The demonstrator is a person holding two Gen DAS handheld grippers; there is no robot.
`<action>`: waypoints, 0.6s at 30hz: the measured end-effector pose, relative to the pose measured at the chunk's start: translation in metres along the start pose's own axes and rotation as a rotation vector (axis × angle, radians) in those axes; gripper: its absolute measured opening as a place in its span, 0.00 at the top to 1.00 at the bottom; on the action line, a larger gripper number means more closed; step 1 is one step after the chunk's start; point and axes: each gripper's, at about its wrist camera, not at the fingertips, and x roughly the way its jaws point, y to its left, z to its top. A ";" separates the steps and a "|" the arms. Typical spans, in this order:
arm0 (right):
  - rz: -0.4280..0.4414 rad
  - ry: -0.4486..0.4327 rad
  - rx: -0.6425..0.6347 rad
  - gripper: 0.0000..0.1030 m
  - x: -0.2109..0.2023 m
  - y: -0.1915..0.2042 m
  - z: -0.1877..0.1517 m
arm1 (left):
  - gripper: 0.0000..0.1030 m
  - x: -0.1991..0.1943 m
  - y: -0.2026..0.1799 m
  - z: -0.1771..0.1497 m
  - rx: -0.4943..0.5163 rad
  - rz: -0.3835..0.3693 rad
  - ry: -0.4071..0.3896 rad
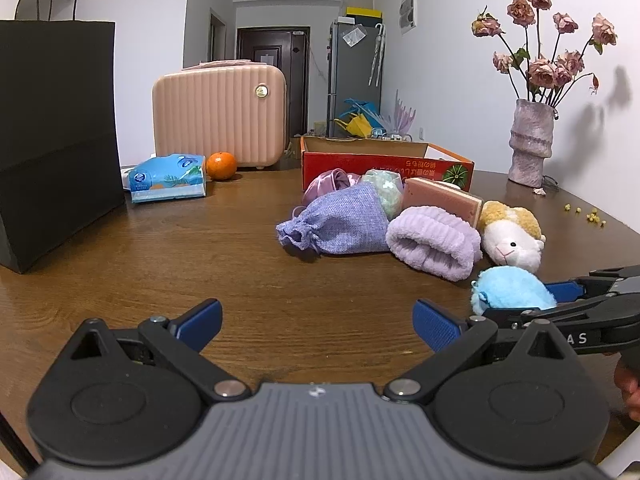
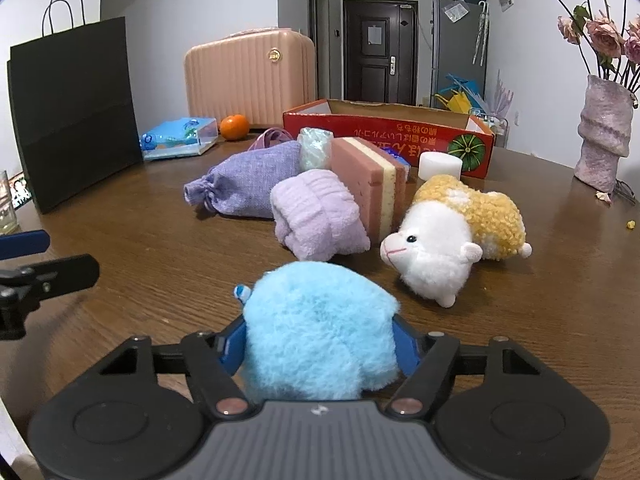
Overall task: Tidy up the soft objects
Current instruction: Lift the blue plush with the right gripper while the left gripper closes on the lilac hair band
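Note:
My right gripper (image 2: pixel 318 340) is shut on a fluffy light-blue plush toy (image 2: pixel 320 324), its blue pads pressed into both sides, low over the brown table (image 2: pixel 160 264). In the left wrist view that same blue plush toy (image 1: pixel 512 290) sits at the right. My left gripper (image 1: pixel 318 320) is open over bare table, with nothing between its fingers. Beyond lie a white-and-yellow plush sheep (image 2: pixel 452 236), a rolled lilac towel (image 2: pixel 320 216), a pink-and-cream sponge (image 2: pixel 372 184) and a purple drawstring pouch (image 2: pixel 248 184). Behind them stands an open red cardboard box (image 2: pixel 384 128).
A black paper bag (image 1: pixel 56 140) stands at the left, with a tissue pack (image 1: pixel 168 178), an orange (image 1: pixel 221 165) and a pink case (image 1: pixel 220 116) at the back. A vase of dried roses (image 1: pixel 530 144) is at the far right. A white foam cylinder (image 2: pixel 440 164) lies by the box.

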 end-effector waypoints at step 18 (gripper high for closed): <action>-0.030 -0.098 0.022 0.32 -0.022 -0.025 0.009 | 0.00 0.016 -0.015 0.024 0.052 -0.006 -0.011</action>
